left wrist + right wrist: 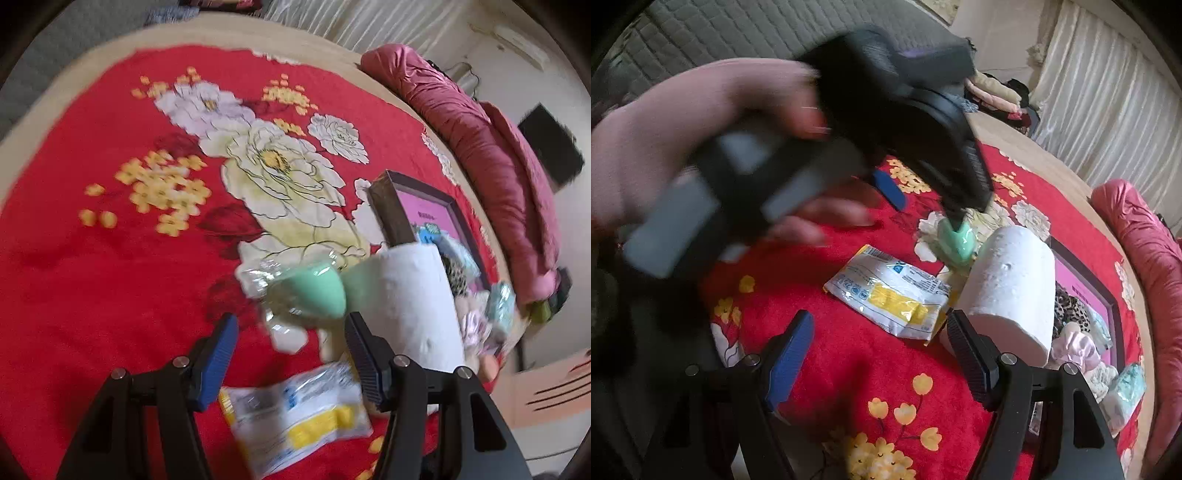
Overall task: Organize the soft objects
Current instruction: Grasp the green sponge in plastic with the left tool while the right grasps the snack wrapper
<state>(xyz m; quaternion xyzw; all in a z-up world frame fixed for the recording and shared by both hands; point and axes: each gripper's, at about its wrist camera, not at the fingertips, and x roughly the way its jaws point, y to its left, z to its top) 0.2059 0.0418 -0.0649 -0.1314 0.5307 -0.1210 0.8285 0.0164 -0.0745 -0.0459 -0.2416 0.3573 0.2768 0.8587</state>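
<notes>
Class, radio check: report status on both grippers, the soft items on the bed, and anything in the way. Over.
Left gripper open, empty, above green sponge pack. Right gripper open, empty, near tissue packet. Paper roll stands against them, crowding the box.

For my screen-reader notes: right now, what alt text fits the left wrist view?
An open left hand-held gripper hovers over a red floral blanket, above a mint-green sponge in clear wrap, a white-and-yellow packet and a white paper roll.
</notes>
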